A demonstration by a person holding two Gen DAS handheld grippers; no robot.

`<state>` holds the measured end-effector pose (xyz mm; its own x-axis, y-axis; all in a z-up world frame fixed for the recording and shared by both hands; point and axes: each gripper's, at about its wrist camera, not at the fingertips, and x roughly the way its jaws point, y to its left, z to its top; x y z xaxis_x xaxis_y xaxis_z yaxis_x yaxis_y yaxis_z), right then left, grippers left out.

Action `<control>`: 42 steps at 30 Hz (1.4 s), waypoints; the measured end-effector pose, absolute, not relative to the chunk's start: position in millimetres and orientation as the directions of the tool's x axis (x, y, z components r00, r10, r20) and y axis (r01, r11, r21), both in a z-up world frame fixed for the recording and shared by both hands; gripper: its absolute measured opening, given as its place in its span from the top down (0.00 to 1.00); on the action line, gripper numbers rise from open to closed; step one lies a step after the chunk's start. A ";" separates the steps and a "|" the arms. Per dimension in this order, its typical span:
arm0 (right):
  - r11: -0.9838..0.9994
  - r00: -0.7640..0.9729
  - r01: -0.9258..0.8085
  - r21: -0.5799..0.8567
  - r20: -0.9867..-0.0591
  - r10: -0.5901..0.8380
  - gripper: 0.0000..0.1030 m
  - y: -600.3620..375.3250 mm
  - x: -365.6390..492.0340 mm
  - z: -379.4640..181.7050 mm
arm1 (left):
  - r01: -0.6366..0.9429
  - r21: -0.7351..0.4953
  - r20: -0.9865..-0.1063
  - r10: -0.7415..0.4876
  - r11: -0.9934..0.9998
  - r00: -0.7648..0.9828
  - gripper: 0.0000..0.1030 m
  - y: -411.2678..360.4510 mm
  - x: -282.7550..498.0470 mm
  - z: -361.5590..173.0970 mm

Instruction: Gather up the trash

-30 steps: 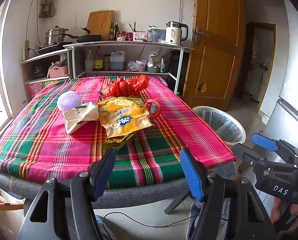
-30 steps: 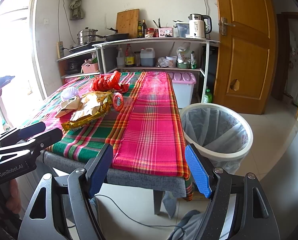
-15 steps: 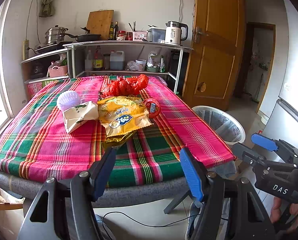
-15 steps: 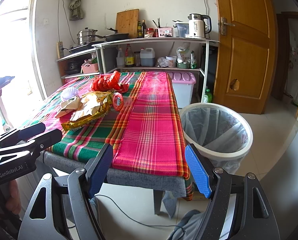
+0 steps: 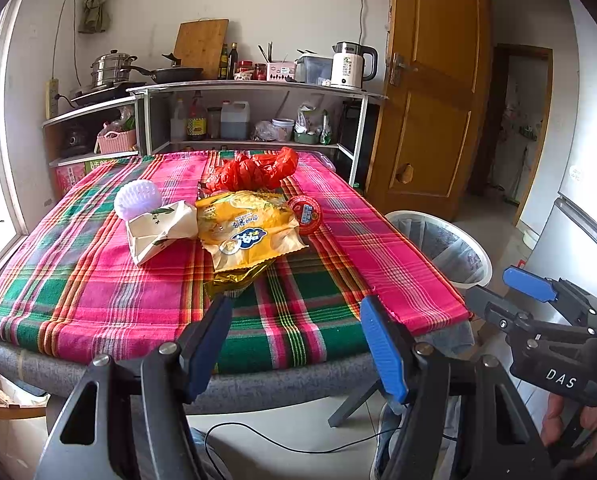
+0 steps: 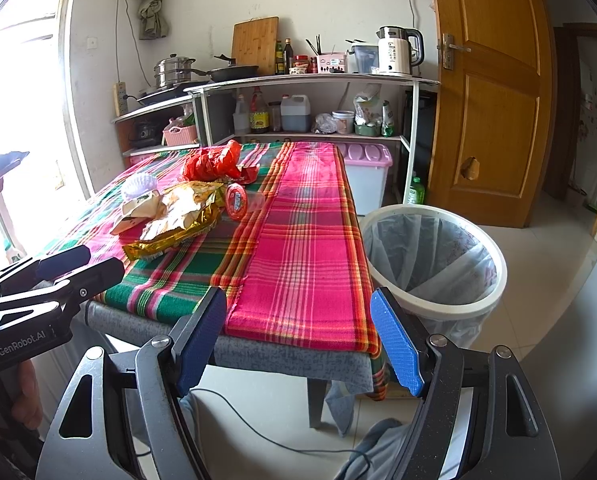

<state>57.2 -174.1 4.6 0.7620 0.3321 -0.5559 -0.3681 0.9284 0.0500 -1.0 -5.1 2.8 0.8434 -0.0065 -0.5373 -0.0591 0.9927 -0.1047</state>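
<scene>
Nothing is collected yet: your left tongs (image 5: 294, 334) and right tongs (image 6: 298, 330) are both released and empty, short of the tabletop (image 5: 98, 300). The yellow snack bag (image 5: 248, 228), paper wrapper (image 5: 158, 228), red plastic bag (image 5: 258, 170) and red-lidded cup (image 5: 306, 210) all lie ahead of the left tongs; the lined waste bin (image 6: 434, 256) waits just beyond your right tongs.

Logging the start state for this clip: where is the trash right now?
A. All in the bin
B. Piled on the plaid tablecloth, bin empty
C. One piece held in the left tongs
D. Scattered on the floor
B: the yellow snack bag and other wrappers lie on the tablecloth; the lined bin holds none, and both tongs are open and empty.
</scene>
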 end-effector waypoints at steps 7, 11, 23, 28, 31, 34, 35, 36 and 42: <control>0.928 0.761 -0.370 0.050 -0.557 0.333 0.27 -174.0 57.2 4.3 | -0.061 -0.106 -0.539 -0.005 0.992 0.843 0.33 -5.5 -2.1 2.2; 0.928 0.760 -0.370 0.051 -0.557 0.334 0.27 -174.7 57.1 3.4 | -0.063 -0.108 -0.539 -0.005 0.992 0.842 0.33 -3.7 -3.0 0.7; 0.920 0.748 -0.388 0.052 -0.566 0.347 0.27 -167.6 66.5 1.6 | -0.074 -0.116 -0.553 -0.003 0.990 0.833 0.33 10.6 4.1 -5.1; 0.908 0.735 -0.414 0.058 -0.566 0.372 0.27 -157.7 77.4 4.3 | -0.110 -0.135 -0.555 0.017 0.985 0.831 0.33 29.7 10.2 -7.1; 0.899 0.721 -0.432 0.067 -0.574 0.389 0.27 -149.6 86.9 4.6 | -0.147 -0.150 -0.557 0.039 0.978 0.830 0.33 45.9 15.4 -7.6; 0.890 0.705 -0.450 0.075 -0.582 0.406 0.27 -140.7 97.7 4.5 | -0.175 -0.147 -0.556 0.066 0.974 0.829 0.33 62.5 21.7 -6.9; 0.886 0.699 -0.458 0.076 -0.585 0.412 0.27 -136.5 101.7 4.7 | -0.187 -0.138 -0.557 0.080 0.973 0.826 0.33 67.4 24.8 -6.8; 0.882 0.694 -0.465 0.078 -0.587 0.417 0.27 -133.0 105.3 5.3 | -0.198 -0.130 -0.558 0.094 0.972 0.825 0.33 72.5 27.8 -7.1; 0.860 0.666 -0.501 0.098 -0.591 0.455 0.27 -107.6 129.2 9.9 | -0.251 -0.104 -0.571 0.148 0.962 0.807 0.33 103.3 51.0 -11.4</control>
